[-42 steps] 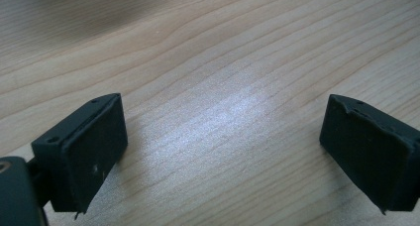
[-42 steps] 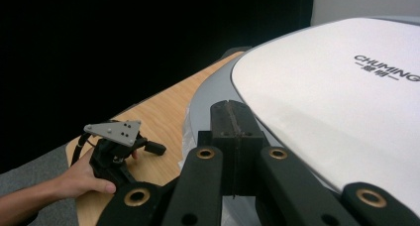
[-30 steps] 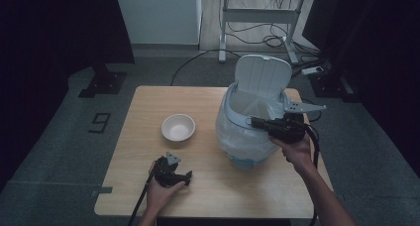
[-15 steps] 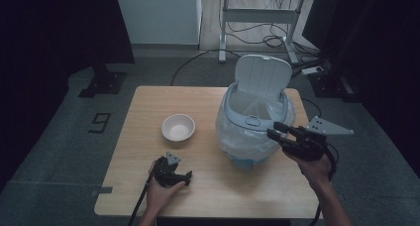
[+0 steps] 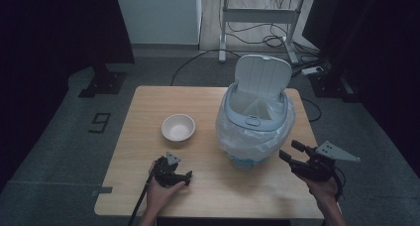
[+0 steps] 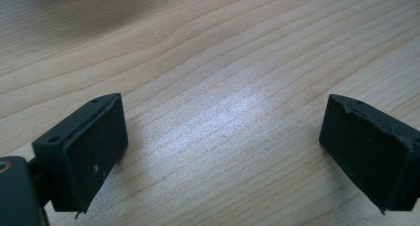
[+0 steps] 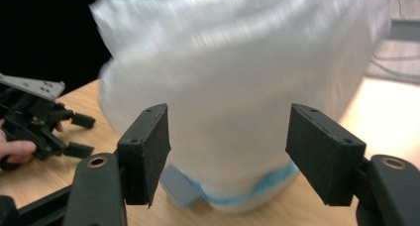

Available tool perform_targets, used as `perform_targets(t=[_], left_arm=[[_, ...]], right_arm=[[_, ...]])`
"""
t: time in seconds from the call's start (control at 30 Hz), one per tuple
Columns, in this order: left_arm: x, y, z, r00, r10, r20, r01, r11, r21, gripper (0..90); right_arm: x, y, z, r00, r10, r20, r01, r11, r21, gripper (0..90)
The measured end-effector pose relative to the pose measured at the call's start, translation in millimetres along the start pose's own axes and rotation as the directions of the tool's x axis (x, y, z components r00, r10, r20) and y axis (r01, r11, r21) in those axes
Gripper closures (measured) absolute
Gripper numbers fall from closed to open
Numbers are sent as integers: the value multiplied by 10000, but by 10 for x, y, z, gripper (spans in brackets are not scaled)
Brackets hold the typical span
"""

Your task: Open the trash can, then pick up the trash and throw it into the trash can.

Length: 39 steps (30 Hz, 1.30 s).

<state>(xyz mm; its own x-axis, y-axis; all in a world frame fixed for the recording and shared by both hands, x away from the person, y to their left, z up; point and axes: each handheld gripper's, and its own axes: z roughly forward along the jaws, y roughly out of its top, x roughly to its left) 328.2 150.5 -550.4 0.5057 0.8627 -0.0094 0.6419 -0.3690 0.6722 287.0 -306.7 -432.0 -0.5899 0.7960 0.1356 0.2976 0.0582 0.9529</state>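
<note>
A pale blue bin [image 5: 252, 127] with its lid up and a clear plastic liner stands on the right half of the wooden table [image 5: 148, 107]. A white bowl [image 5: 178, 127] sits to its left. My right gripper [image 5: 292, 152] hovers open just right of the bin's base, jaws pointing at it; the right gripper view has the liner-wrapped bin [image 7: 237, 87] blurred right in front of my open right gripper [image 7: 228, 151]. My left gripper [image 5: 187, 176] rests low near the front edge, and its own view has my left gripper [image 6: 223, 151] open over bare wood.
A white desk frame [image 5: 257, 18] with cables stands on the floor behind the table. Dark curtains hang at both sides. The other hand's gripper [image 7: 79, 134] shows at the left of the right gripper view.
My right gripper has pulled back from above the bin's rim, down and to the right, to beside the bin's base. The left gripper has stayed still.
</note>
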Motion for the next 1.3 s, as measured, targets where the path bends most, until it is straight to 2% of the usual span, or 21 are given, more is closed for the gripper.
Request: perform_targets(t=[0.03, 0.07, 0.17, 0.2, 0.37, 0.47, 0.5, 0.6, 0.77, 0.93, 1.07, 1.23, 1.3], left_arm=[[2, 0, -1, 10000, 26, 0, -26, 10000, 21, 39], [0, 0, 0, 10000, 3, -4, -3, 10000, 3, 39], [0, 0, 0, 10000, 2, -4, -2, 10000, 3, 39], [0, 0, 0, 10000, 0, -3, 0, 10000, 2, 39], [1, 0, 0, 10000, 3, -2, -3, 10000, 4, 39], [1, 0, 0, 10000, 2, -3, -2, 10000, 5, 39], [1, 0, 0, 10000, 3, -4, -3, 10000, 4, 39], [1, 0, -1, 10000, 3, -5, -3, 10000, 4, 40], [5, -1, -3, 10000, -20, 10, 20, 10000, -16, 43], [28, 0, -33, 9998, -194, -62, 193, 9997, -122, 96], [62, 27, -145, 9992, -406, 56, 409, 9968, -688, 136], [83, 72, -222, 9994, -347, -91, 337, 9950, -937, 141], [116, 111, -287, 9988, -467, -147, 447, 9922, -1160, 145]], right_arm=[[-49, -112, 15, 9999, 162, 48, -162, 9998, 125, 325], [-49, -112, 15, 9999, 162, 48, -162, 9998, 125, 325], [-129, -273, 49, 9993, 262, 260, -272, 9988, 403, 326], [-186, -373, 80, 9986, 363, 381, -388, 9970, 672, 325], [-289, -543, 137, 9970, 476, 608, -542, 9923, 1111, 324], [-343, -665, 190, 9961, 570, 676, -666, 9865, 1495, 323], [-360, -724, 223, 9959, 554, 709, -673, 9817, 1779, 324], [-359, -769, 248, 9961, 445, 759, -593, 9769, 2053, 324], [-357, -789, 247, 9962, 403, 776, -560, 9757, 2118, 324], [-388, -828, 239, 9951, 489, 862, -668, 9735, 2187, 324], [-411, -859, 224, 9939, 656, 891, -841, 9712, 2228, 324], [-417, -882, 220, 9934, 676, 924, -874, 9691, 2305, 324], [-425, -911, 227, 9921, 762, 1000, -978, 9675, 2332, 325]])
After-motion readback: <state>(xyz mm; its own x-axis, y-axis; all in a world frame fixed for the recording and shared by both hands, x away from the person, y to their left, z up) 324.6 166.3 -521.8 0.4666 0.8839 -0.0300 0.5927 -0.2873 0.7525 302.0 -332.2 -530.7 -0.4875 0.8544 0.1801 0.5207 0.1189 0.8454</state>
